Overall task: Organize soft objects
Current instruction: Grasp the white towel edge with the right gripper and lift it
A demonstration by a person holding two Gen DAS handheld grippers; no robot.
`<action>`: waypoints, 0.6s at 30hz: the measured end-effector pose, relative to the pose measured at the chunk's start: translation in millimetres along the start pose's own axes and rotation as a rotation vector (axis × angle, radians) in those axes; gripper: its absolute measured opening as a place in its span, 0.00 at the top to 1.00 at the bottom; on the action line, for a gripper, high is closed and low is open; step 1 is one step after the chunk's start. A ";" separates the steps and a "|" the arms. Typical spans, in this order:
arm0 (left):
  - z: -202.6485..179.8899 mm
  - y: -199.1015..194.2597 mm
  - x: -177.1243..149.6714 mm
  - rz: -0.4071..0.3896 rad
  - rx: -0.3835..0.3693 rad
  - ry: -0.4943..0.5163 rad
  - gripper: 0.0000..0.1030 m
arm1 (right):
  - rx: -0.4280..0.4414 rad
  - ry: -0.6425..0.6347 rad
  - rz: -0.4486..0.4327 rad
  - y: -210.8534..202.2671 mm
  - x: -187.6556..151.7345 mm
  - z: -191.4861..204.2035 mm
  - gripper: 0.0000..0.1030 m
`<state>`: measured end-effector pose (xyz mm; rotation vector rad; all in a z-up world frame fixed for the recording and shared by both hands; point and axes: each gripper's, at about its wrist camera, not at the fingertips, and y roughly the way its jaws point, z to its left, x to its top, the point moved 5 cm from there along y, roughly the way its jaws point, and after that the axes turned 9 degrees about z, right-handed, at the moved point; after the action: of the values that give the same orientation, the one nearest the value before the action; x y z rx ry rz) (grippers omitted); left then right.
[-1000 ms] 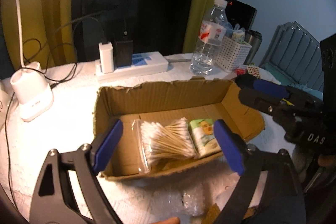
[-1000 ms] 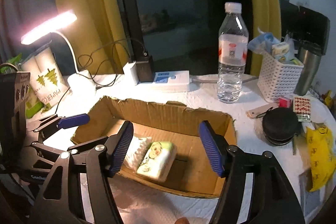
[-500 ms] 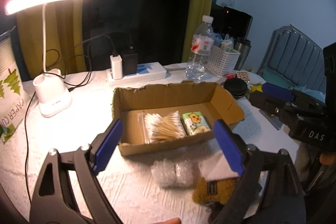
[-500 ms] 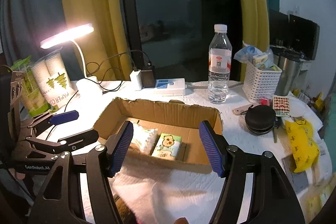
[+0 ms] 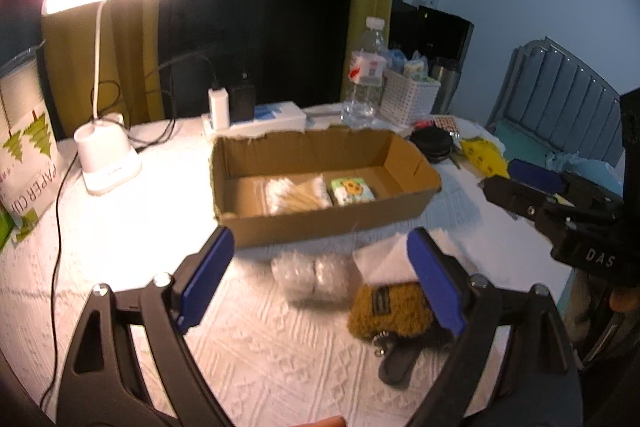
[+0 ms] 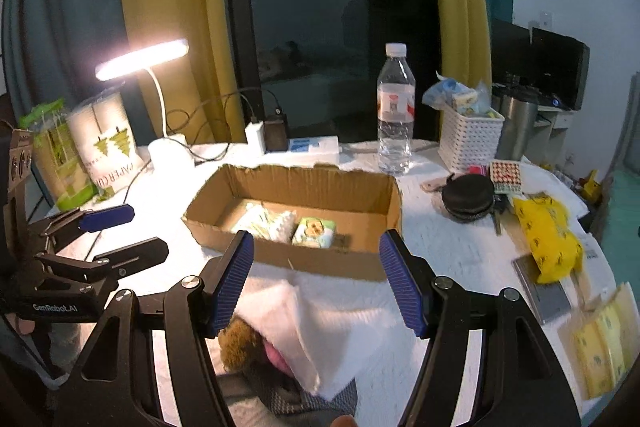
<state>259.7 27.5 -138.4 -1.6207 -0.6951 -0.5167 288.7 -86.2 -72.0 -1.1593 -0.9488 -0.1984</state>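
Observation:
A cardboard box stands mid-table and holds a bag of cotton swabs and a green tissue pack. In front of the box lie a clear bubble-wrap bundle, a folded white tissue and a fuzzy mustard-brown pouch. My left gripper is open and empty, hovering above these items. My right gripper is open and empty above the tissue; it also shows at the right of the left wrist view.
A lit desk lamp and paper cup packs stand left. A power strip, water bottle, white basket, black round case and yellow bag sit behind and right of the box.
Both grippers have pulled back and up from the box, so the bubble wrap, tissue and brown pouch in front of it have come into view. Both stay open and empty.

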 end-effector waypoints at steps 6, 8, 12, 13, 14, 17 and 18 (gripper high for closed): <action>-7.8 8.9 -20.5 0.039 0.010 0.006 0.13 | -0.006 0.010 0.022 1.0 -19.5 -7.7 0.33; -8.5 10.7 -25.7 0.050 0.012 0.006 0.13 | -0.004 0.018 0.031 2.7 -25.5 -11.8 0.33; -10.9 17.8 -35.7 0.078 0.021 0.003 0.13 | 0.011 0.024 0.053 8.7 -34.9 -16.3 0.33; -11.0 19.7 -38.0 0.086 0.022 0.002 0.13 | 0.015 0.023 0.059 10.8 -36.9 -16.4 0.33; -11.7 20.8 -40.4 0.092 0.023 0.003 0.13 | 0.021 0.021 0.068 13.8 -39.6 -16.0 0.33; -12.5 24.2 -47.0 0.109 0.029 0.005 0.13 | 0.044 0.018 0.087 22.0 -45.2 -13.6 0.33; -11.7 25.1 -49.0 0.114 0.030 0.001 0.13 | 0.059 0.016 0.097 25.9 -47.1 -11.3 0.33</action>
<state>242.5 6.5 -187.6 -1.6213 -0.6036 -0.4223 281.0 -99.7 -124.7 -1.1448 -0.8766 -0.1008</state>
